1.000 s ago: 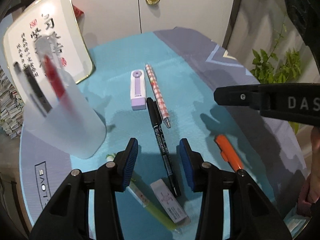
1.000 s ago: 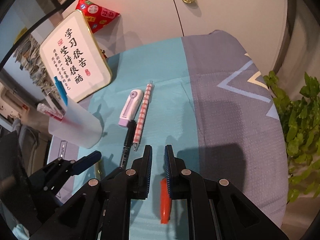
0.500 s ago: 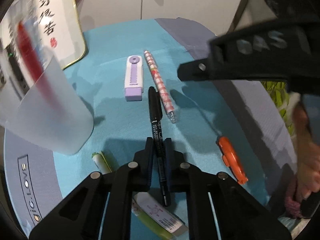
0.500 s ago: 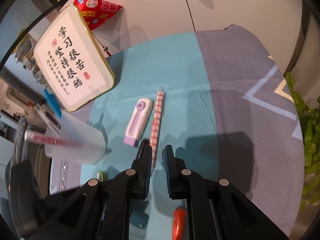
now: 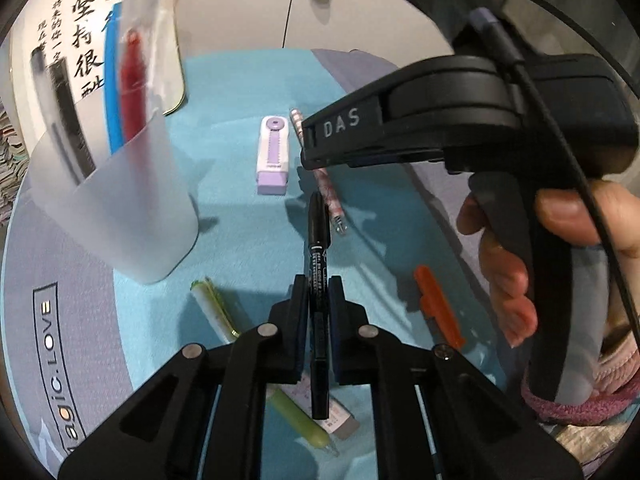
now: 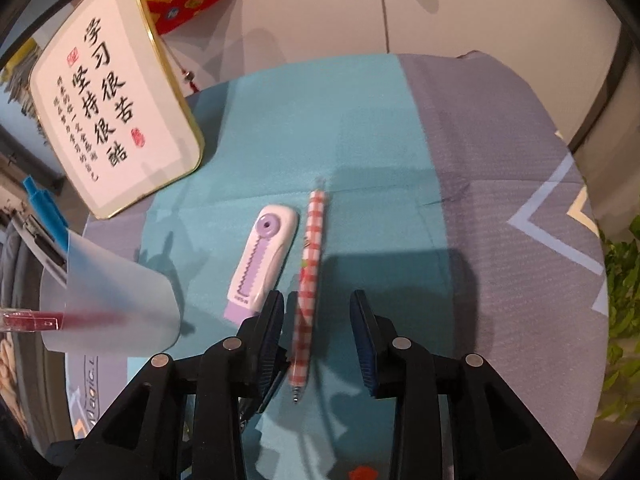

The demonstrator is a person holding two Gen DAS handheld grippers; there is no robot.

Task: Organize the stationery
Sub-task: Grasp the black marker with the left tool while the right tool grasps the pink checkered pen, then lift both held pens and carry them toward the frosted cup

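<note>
My left gripper [image 5: 318,284] is shut on a black marker pen [image 5: 318,240] and holds it above the teal mat. My right gripper [image 6: 317,300] is open, its jaws on either side of a red-checked pen [image 6: 310,276] that lies on the mat; the pen also shows in the left wrist view [image 5: 332,196]. A white and purple correction tape [image 6: 262,260] lies left of that pen. A frosted pen cup [image 5: 116,184] at the left holds a red, a blue and a black pen.
On the mat near me lie an orange pen [image 5: 438,308], a green highlighter [image 5: 216,312] and a white eraser [image 5: 336,416]. A framed calligraphy card [image 6: 108,120] stands at the back left. A green plant [image 6: 620,300] is off the table's right edge.
My left gripper closed on the black marker and lifted it. My right gripper moved forward over the checked pen and opened.
</note>
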